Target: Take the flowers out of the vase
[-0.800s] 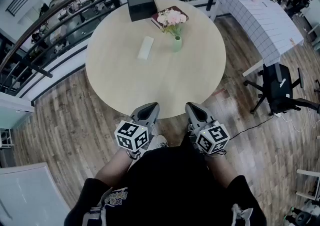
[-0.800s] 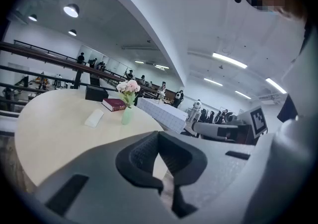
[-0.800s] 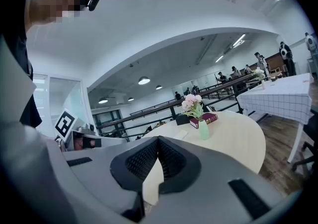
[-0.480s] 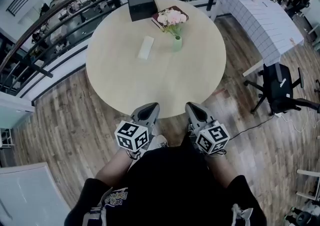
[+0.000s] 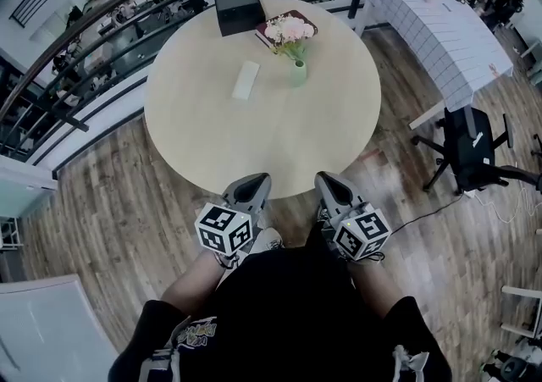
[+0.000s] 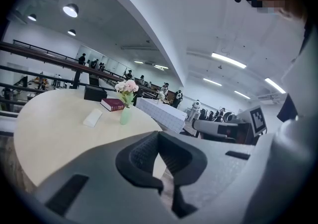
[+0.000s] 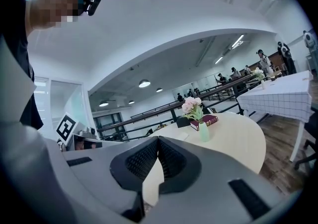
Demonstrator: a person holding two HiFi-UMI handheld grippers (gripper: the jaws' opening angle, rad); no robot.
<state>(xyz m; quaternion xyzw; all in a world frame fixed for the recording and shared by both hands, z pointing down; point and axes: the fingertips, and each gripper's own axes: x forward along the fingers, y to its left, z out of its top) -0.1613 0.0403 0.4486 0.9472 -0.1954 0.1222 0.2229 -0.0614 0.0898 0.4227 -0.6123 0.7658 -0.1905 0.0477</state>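
Quick read on where things sit. The round table fills most of the head view, and both tools are parked at its near edge, well apart from anything on it. The left gripper and the right gripper each have their jaws pressed together with nothing between them, and each gripper view shows the pads meeting on bare air.

The flowers are straight ahead across the table, near the far edge and a bit right of its middle. They stand in the vase, which is upright, so the long axis of the stems runs pretty much straight up, with the pink heads spread over the rim. By my judgement the right gripper is a little nearer, since the vase sits more on its side, but it's a long reach forward for either one. I reckon the pull has to go upward along the stems, maybe with the other tool steadying the vase.

Behind the vase there's a black box right at the far edge and a dark red book just beside it. A flat white thing lies to the vase's left.

No writing I can read: the book's cover is too small, and the cubes carry only square marker patterns.
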